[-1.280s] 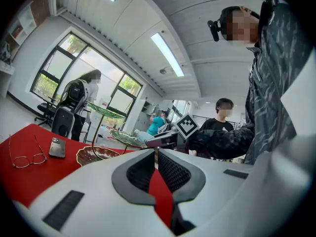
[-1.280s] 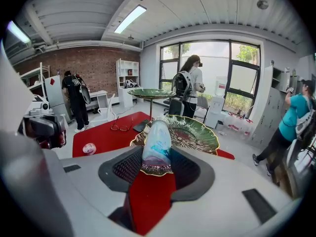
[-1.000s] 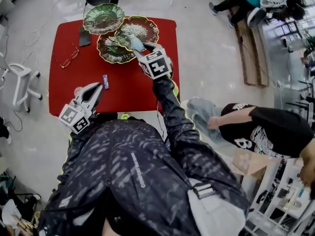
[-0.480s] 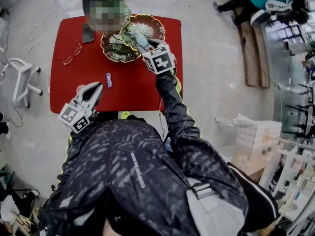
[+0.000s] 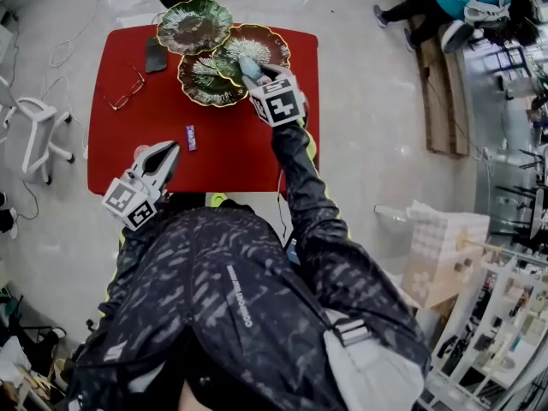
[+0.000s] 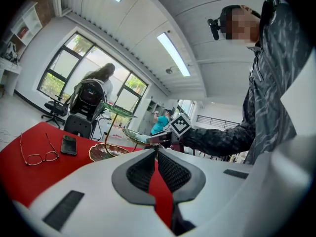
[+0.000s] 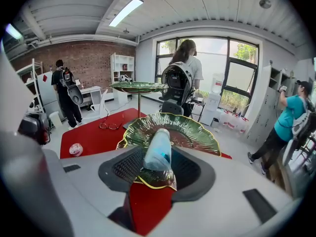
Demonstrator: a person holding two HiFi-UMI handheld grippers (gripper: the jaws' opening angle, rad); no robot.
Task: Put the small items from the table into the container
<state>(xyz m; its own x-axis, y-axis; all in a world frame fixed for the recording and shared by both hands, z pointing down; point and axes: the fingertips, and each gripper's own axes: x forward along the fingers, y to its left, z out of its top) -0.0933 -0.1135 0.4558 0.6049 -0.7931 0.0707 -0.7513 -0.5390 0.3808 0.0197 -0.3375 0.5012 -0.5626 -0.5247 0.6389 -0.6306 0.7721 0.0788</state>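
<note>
My right gripper (image 7: 158,163) clamps a small pale blue bottle (image 7: 158,149) over the tiered leaf dishes (image 7: 195,132); my left gripper (image 6: 155,150) is clenched, empty.

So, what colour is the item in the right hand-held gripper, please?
The item is pale, translucent blue, clearest in the right gripper view.

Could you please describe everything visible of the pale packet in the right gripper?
The pale packet is small, rounded and tube-like, wrapped in what looks like soft bluish-white plastic with a blue patch. The right gripper is shut on it, a pad pressing each side, its rounded end sticking out past the jaws. It is held over the green, gold-rimmed leaf dishes; whether it touches them cannot be told.
</note>
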